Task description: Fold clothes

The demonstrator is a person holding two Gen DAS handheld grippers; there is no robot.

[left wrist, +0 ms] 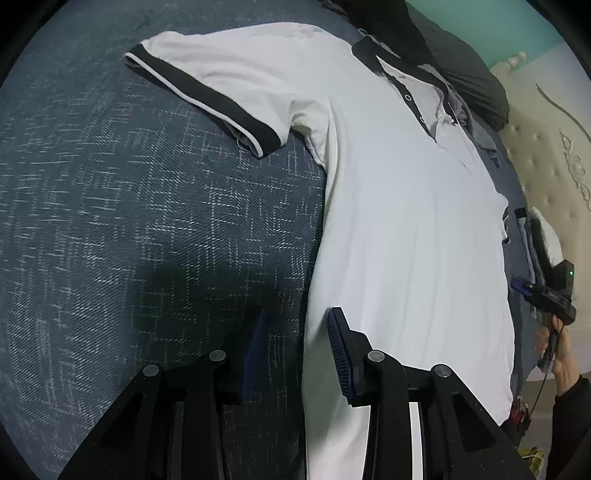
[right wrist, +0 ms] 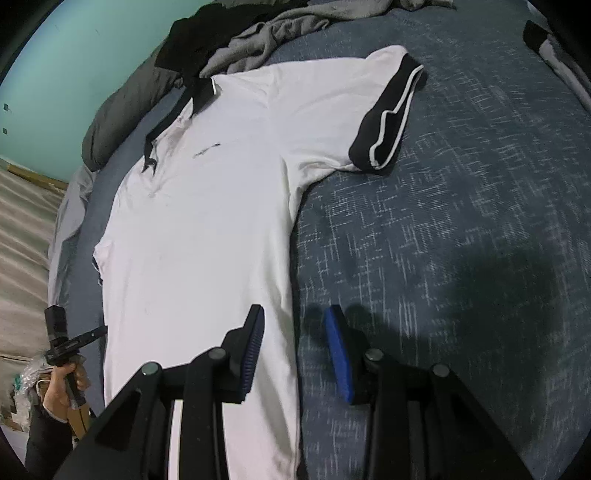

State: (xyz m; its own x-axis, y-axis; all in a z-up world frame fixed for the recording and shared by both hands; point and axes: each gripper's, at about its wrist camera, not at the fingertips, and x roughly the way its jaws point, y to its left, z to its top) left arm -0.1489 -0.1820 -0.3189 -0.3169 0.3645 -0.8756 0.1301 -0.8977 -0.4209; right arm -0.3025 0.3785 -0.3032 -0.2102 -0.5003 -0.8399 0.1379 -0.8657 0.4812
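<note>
a white polo shirt [left wrist: 399, 221] with black-trimmed sleeves lies front-up and spread flat on the blue woven bedcover [left wrist: 129, 221], its collar toward a heap of grey and black clothes [right wrist: 258, 33] at the far end. the left tool [left wrist: 295, 350] hangs just over the shirt's one long side edge, jaws parted, one pad above white cloth and the other above the bedcover, nothing between them. the right tool [right wrist: 295, 350] straddles the opposite side edge in the same way, released and empty. whether either pad already touches the fabric i cannot tell. judging by this, the step in hand is to take both side seams low on the body. to do it well, bring each tool down so the seam sits fully between the pads, pinch both layers together, match the two grips at the same level along the shirt, then lift evenly so the cloth stays flat.
</note>
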